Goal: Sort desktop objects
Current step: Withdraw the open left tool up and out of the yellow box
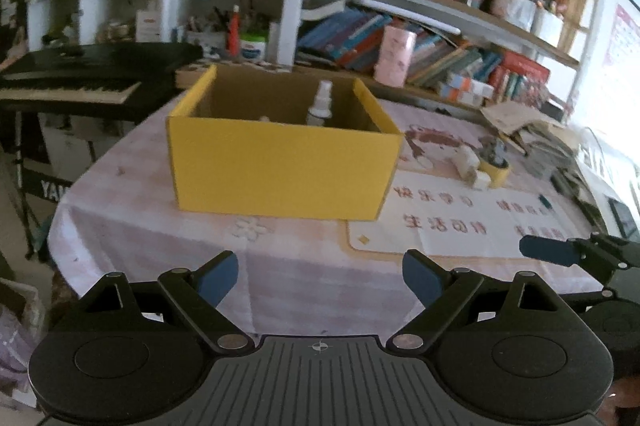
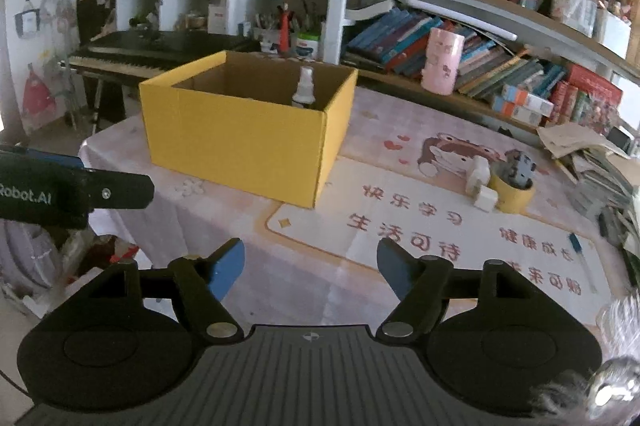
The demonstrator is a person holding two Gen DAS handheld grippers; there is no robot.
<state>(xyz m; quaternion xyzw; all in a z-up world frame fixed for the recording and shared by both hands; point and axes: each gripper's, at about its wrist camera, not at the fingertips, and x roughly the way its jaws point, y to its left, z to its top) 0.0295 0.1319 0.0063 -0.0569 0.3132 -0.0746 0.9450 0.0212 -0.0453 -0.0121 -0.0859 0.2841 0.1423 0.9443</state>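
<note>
An open yellow cardboard box [image 1: 280, 170] [image 2: 236, 142] stands on the table with a white spray bottle [image 1: 321, 104] [image 2: 304, 88] upright inside. To its right lie a yellow tape roll [image 1: 496, 172] [image 2: 514, 192] holding a grey object, a white charger [image 1: 468, 162] [image 2: 480, 182] and a blue pen [image 2: 576, 244]. My left gripper [image 1: 320, 276] is open and empty, near the table's front edge, short of the box. My right gripper [image 2: 310, 266] is open and empty over the printed mat; it also shows at the right edge of the left wrist view [image 1: 548, 252].
The table carries a pink cloth and a printed mat [image 2: 420, 226]. Bookshelves [image 2: 480, 38] run behind the table, with a pink cup [image 2: 442, 62]. A black keyboard piano [image 1: 80, 78] stands at the left. Paper stacks [image 2: 580, 146] lie at the right.
</note>
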